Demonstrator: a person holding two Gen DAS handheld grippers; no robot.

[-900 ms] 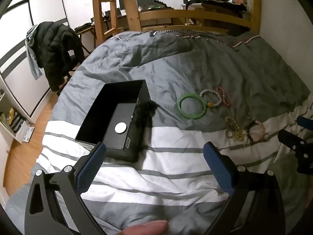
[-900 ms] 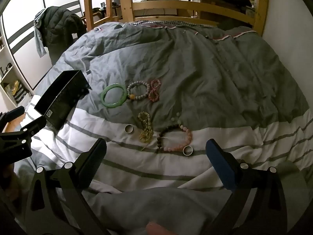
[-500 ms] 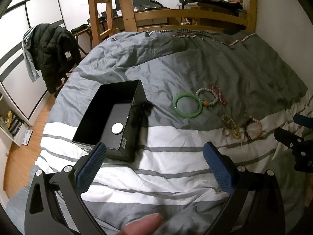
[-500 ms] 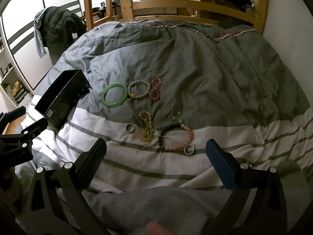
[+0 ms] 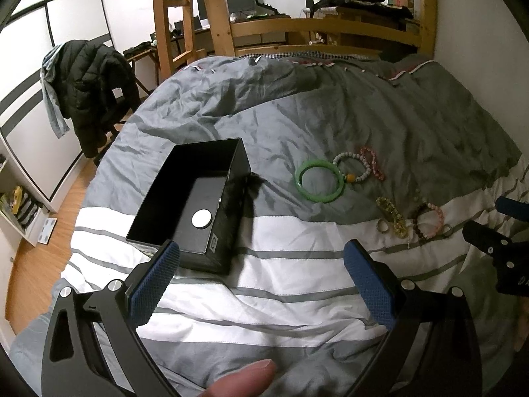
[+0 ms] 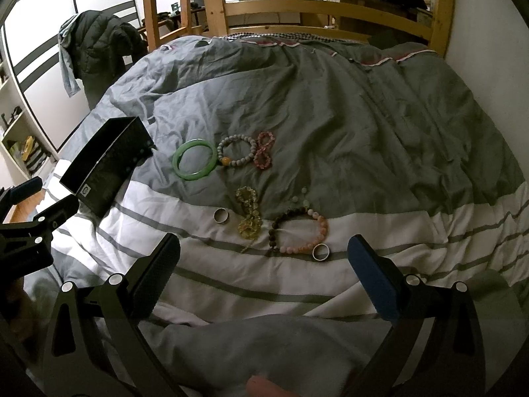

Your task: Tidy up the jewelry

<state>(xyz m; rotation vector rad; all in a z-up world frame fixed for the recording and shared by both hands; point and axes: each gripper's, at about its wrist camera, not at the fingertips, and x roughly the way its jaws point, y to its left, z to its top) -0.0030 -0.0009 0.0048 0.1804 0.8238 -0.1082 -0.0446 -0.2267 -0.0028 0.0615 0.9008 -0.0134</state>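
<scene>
An open black box [image 5: 198, 198] with a white disc [image 5: 201, 219] inside lies on the bed; it also shows in the right wrist view [image 6: 105, 165]. To its right lie a green bangle [image 5: 320, 181] [image 6: 195, 159], a grey bead bracelet [image 6: 236, 155], a pink bead bracelet [image 6: 264, 150], a yellow bead bracelet [image 6: 248, 213], a brown-and-pink bead bracelet [image 6: 299, 230] and two silver rings [image 6: 221, 215] [image 6: 320, 252]. My left gripper [image 5: 261, 274] is open and empty, just in front of the box. My right gripper [image 6: 264, 264] is open and empty, in front of the bracelets.
A grey and white striped duvet [image 6: 363, 125] covers the bed. A wooden bed frame [image 6: 324, 10] and a desk stand behind it. A dark jacket [image 5: 89, 82] hangs on a chair at the left. A white wall [image 6: 489, 49] is on the right.
The left gripper has shifted slightly, so the box and jewelry sit a little further left in its view. The right gripper has moved slightly closer to the bracelets. Both stay open.
</scene>
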